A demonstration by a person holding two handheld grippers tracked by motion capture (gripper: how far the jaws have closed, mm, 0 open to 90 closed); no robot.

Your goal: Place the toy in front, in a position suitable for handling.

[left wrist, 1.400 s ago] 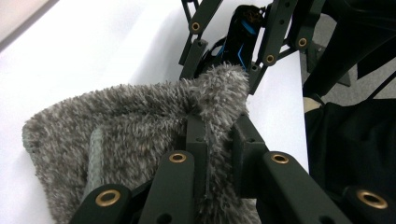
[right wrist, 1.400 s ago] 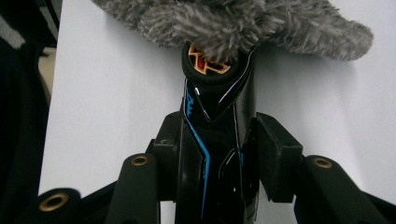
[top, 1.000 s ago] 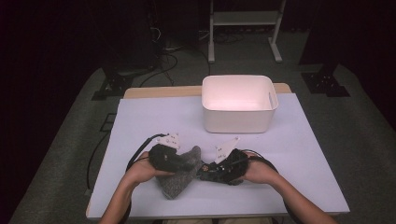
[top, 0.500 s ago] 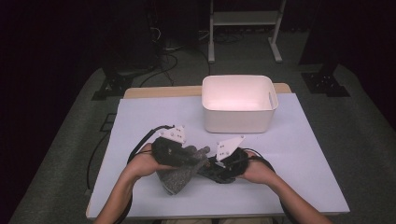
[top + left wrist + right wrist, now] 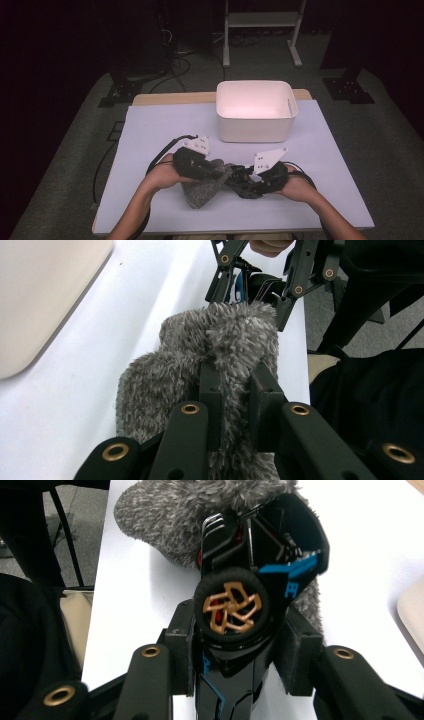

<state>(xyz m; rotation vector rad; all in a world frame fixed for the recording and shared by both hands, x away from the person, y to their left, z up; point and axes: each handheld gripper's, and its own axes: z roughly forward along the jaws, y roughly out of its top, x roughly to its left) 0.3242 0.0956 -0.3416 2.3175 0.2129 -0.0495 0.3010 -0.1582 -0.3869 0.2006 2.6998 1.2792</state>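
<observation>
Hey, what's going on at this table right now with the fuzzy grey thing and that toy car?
A person works with a hand-held tool in each hand near the front of the table. The left tool is shut on a fuzzy grey cloth. The right tool grips a black toy car with blue trim and gold wheels, nose against the cloth. Both are held together, as if wiping or wrapping the car. A white bin stands behind them.

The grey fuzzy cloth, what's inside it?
The nose of a black toy car is pushed into the grey fuzzy cloth; its gold wheel and blue trim stay outside. How far in it goes is covered.
</observation>
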